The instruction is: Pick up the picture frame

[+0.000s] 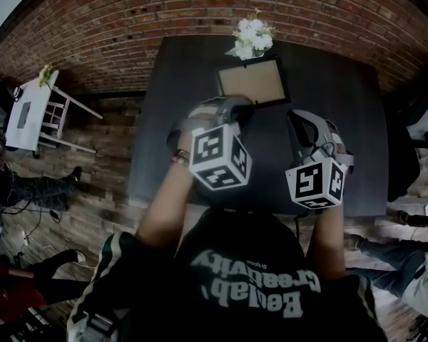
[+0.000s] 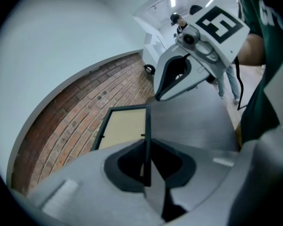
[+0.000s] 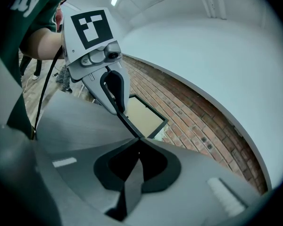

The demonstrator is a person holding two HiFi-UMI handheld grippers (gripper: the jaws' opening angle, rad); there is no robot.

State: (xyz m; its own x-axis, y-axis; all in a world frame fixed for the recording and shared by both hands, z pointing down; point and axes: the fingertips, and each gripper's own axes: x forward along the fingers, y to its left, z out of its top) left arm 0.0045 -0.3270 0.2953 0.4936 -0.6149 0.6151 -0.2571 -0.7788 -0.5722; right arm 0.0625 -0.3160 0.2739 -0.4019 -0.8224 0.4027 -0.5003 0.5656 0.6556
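The picture frame [image 1: 252,82] has a thin black border around a tan panel. It is tilted above the dark table [image 1: 342,120], near the far edge. My left gripper [image 1: 234,110] is shut on the frame's near left side. In the left gripper view the black edge [image 2: 147,126] runs straight into the closed jaws [image 2: 147,147]. My right gripper [image 1: 296,116] is shut on the frame's near right corner. In the right gripper view the border [image 3: 127,121] ends between the pinched jaws [image 3: 137,142]. Each gripper view shows the other gripper [image 2: 188,69] [image 3: 106,79] across the frame.
A bunch of white flowers [image 1: 252,38] stands at the table's far edge just behind the frame. A brick wall [image 1: 128,20] runs behind the table. A small white table [image 1: 32,105] stands at the left. People's legs [image 1: 28,187] show on the floor at both sides.
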